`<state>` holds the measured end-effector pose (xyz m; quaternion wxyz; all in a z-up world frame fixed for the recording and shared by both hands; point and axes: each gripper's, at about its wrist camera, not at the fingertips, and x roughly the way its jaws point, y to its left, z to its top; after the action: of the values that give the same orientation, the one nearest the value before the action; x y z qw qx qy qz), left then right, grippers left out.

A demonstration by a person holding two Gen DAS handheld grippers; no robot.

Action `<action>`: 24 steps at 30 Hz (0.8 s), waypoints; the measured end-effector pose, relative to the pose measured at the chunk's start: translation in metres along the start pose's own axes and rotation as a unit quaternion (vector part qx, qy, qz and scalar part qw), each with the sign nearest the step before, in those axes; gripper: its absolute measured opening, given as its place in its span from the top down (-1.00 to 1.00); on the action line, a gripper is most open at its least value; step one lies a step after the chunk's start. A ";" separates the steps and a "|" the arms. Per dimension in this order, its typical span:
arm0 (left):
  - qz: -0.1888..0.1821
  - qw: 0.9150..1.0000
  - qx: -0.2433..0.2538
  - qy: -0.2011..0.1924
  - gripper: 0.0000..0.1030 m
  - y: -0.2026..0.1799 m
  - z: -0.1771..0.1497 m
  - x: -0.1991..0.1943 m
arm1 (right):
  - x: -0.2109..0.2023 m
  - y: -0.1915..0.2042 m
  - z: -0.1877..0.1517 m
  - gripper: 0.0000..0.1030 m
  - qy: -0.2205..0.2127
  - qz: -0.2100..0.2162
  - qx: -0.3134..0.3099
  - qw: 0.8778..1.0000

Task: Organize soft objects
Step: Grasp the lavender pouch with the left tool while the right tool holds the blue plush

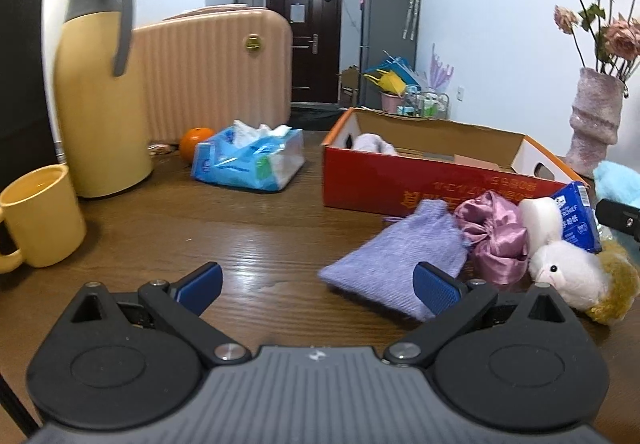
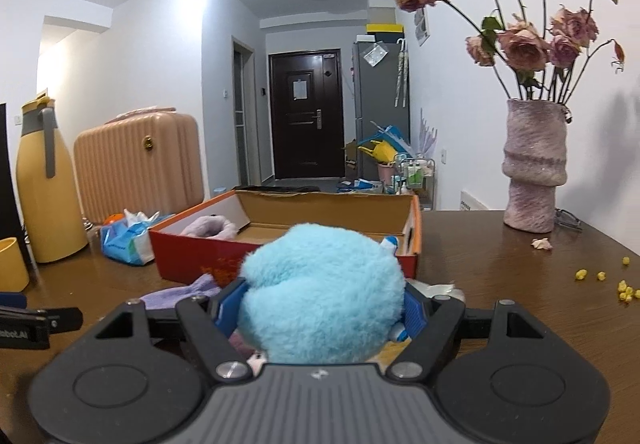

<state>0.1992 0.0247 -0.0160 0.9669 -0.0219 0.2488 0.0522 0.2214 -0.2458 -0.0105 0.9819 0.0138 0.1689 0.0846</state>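
Closest to the right wrist camera, the right hand-held gripper (image 2: 320, 308) is clamped on a fluffy light-blue plush (image 2: 322, 296), its blue pads (image 2: 229, 310) pressed into the fur on both sides. That plush is held above the tabletop (image 2: 500, 264), in front of the near long wall of the orange-red cardboard box (image 2: 188, 248). Inside the box, at its left end, lies a pale lilac soft item (image 2: 208, 226).

From the left wrist camera, the left hand-held gripper (image 1: 318, 286) hovers low over the wood with its jaws spread wide and nothing between them. Its right pad (image 1: 436, 290) sits in front of the near corner of a lavender knit pouch (image 1: 394, 262); whether they touch cannot be told. Right of the pouch, touching it, is a pink satin pouch (image 1: 494, 240), then a white sponge-like block (image 1: 540, 217) and a blue wipes packet (image 1: 578, 215) leaning against the box front. A white and tan plush animal (image 1: 576, 280) lies near the tabletop's right edge.

Toward the left edge stand a yellow mug (image 1: 42, 213) and a yellow thermos jug (image 1: 100, 91). Farther back lie a blue tissue pack (image 1: 248, 157) and an orange (image 1: 194, 141). A pink vase (image 2: 534, 167) of dried roses stands at the far right corner, with yellow crumbs (image 2: 624, 290) scattered near the right edge.
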 end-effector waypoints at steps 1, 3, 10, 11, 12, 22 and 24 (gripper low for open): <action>-0.003 1.000 0.003 0.001 -1.00 -0.004 0.001 0.003 | 0.000 -0.003 0.000 -0.46 -0.001 -0.002 0.001 1.000; -0.007 1.000 0.008 0.005 -1.00 -0.012 0.002 0.010 | 0.000 -0.009 0.001 -0.46 0.000 -0.007 0.004 1.000; -0.011 1.000 0.020 0.016 -1.00 -0.031 0.008 0.030 | 0.004 -0.025 0.002 -0.46 0.004 -0.027 0.014 1.000; -0.012 0.999 0.023 0.019 -1.00 -0.034 0.009 0.034 | 0.005 -0.027 0.002 -0.46 0.004 -0.030 0.016 0.999; -0.013 0.999 0.025 0.022 -1.00 -0.036 0.010 0.038 | 0.005 -0.028 0.002 -0.46 0.004 -0.033 0.018 0.999; -0.029 0.997 0.046 0.062 -1.00 -0.050 0.016 0.079 | 0.008 -0.035 0.000 -0.47 0.008 -0.045 0.025 0.999; -0.027 0.996 0.050 0.073 -1.00 -0.052 0.016 0.087 | 0.009 -0.036 0.000 -0.47 0.010 -0.047 0.025 0.999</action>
<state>0.2881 -0.0177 -0.0432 0.9471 0.0162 0.3203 0.0113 0.2359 -0.2793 -0.0156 0.9823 0.0295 0.1815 0.0345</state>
